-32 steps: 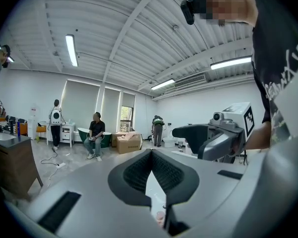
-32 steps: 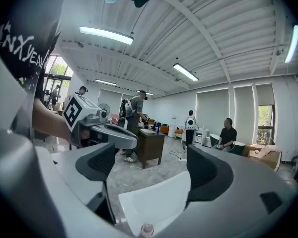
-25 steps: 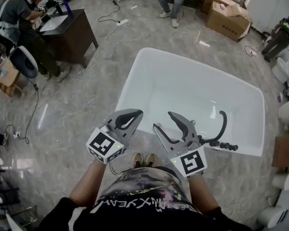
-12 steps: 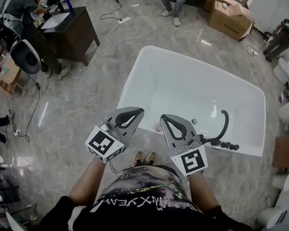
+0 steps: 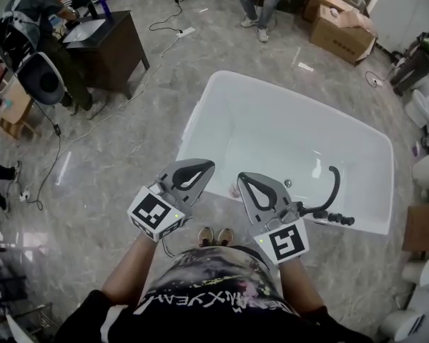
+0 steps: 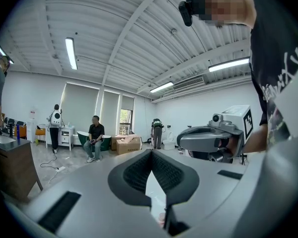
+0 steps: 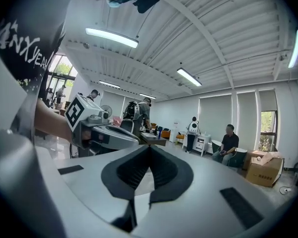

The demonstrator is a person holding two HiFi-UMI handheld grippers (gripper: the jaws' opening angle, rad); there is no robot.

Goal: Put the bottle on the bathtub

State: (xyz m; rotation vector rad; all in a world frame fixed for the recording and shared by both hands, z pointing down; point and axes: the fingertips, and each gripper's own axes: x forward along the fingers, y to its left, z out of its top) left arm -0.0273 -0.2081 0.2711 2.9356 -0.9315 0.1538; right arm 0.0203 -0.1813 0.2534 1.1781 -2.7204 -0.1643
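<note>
- The fingers (image 6: 131, 175) of our left gripper (image 5: 209, 165) are pressed together with nothing between them. Those of our right gripper (image 5: 242, 176) are the same. Both grippers hang just before the near rim of the bathtub (image 5: 194, 116).
- Neither gripper holds the bottle. A small pinkish thing (image 5: 233, 190) at the bathtub's near rim, just beside the right gripper, may be it, but it is too small for us to tell. A blue bottle (image 5: 103, 7) stands on the desk (image 5: 118, 45), well apart from the bathtub.
- If the pinkish thing is the bottle, we judge that a careless swing of the right gripper could knock it off the rim. It would fall into the bathtub or onto the floor.
- With the fingers pressed together, reaching for any bottle would only push it over. We must spread them first.
- The bathtub's rim looks narrow, rounded and glossy, so a bottle set off-centre or let go while tilted could slide off.
- The black tap (image 5: 330, 202) stands at the bathtub's near rim, close by the right gripper, and could catch it.
- If we walk from the bathtub to the desk, the cables (image 5: 53, 159) on the floor could trip us.
</note>
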